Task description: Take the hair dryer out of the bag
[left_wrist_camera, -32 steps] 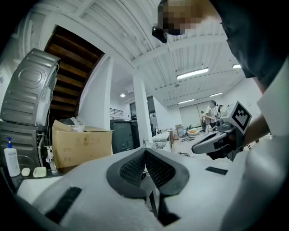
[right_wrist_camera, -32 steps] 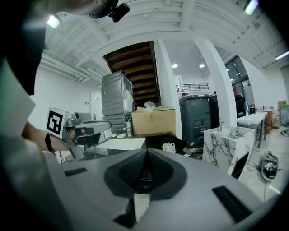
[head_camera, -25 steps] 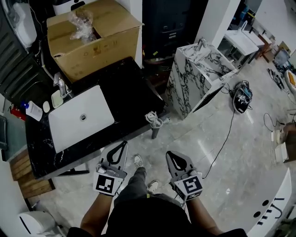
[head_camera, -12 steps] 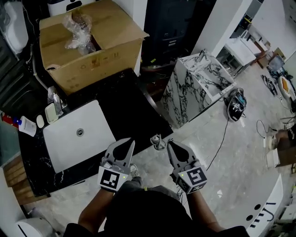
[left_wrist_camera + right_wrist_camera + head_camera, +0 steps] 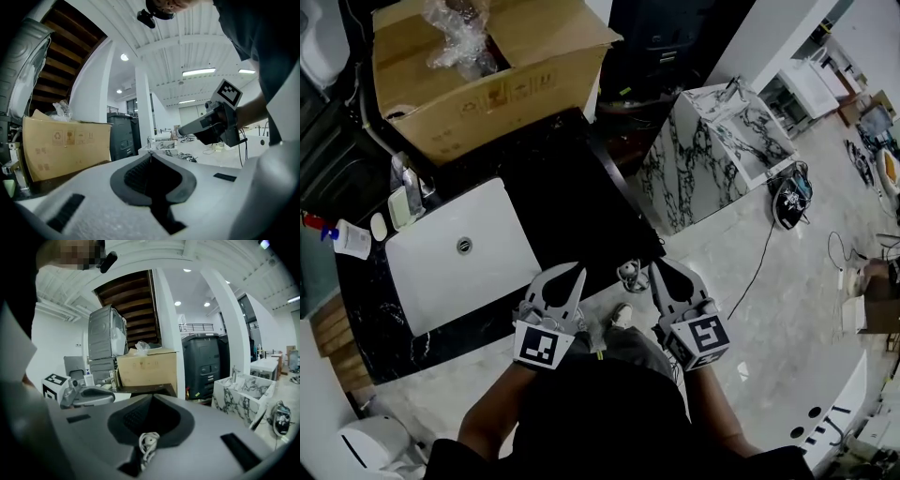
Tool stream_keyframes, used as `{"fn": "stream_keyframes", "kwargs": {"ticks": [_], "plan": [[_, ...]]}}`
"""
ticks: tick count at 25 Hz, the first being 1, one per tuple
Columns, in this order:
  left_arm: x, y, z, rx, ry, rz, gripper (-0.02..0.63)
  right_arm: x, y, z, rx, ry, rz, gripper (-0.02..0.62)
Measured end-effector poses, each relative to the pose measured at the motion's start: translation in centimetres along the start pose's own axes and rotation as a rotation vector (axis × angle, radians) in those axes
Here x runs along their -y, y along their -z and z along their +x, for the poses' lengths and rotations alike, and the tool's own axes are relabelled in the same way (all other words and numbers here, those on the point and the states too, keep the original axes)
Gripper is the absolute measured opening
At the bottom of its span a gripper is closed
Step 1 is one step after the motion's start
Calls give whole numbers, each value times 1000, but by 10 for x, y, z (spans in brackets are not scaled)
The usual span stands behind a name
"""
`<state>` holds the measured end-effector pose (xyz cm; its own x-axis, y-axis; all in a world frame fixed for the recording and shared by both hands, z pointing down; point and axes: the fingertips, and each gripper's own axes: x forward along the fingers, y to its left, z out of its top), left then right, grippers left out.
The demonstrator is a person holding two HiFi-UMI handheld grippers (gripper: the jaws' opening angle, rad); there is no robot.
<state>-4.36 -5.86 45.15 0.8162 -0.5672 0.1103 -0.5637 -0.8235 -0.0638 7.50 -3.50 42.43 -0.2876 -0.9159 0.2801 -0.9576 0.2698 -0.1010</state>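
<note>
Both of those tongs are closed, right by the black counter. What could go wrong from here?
The white coiled cord at the corner of the counter sits low in front of the right tongs and could snag. Reaching across for the plastic bag in the cardboard box might knock the faucet beside the sink.

Head view: even indoor light; pale floor (image 5: 769, 309) bright, soft sheen; black counter (image 5: 572, 206) dark, detail lost; corners vignetted, strong fisheye bend.
Left gripper view: ceiling strip lights (image 5: 199, 72) blown white; left gripper (image 5: 150, 155) near lens, soft; edges black.
Right gripper view: round spotlights (image 5: 177, 303) overhead; rim curved, dark.
</note>
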Motion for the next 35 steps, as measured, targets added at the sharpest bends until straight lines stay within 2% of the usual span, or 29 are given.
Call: {"fn": "stream_keyframes", "kwargs": {"ticks": [2,6,11,12,14,18,24,27,30,35], "plan": [[-2,5,6,-11,-16,-4,23,5,-7,5,10,-24,-1,14],[-6,6,15,-13,-42,41,23,18,-18,12,34,-73,-14,14],[4,27,26,-98,-31,123,26,30,-19,21,33,-109,8,15],[7,32,28,-114,-31,133,38,31,-17,22,28,-119,13,15],[13,44,33,-150,-23,161,120,34,-15,25,18,-138,21,15],[24,67,44,-229,-3,232,208,37,-11,32,4,-170,18,15],[37,91,56,-338,16,307,298,35,-5,36,-10,-217,19,15],[35,95,58,-357,16,342,304,37,-3,36,-13,-227,15,15],[37,100,50,-425,12,383,304,39,2,33,-20,-235,17,18],[29,112,55,-488,-67,438,295,43,10,30,-40,-251,23,20]]}}
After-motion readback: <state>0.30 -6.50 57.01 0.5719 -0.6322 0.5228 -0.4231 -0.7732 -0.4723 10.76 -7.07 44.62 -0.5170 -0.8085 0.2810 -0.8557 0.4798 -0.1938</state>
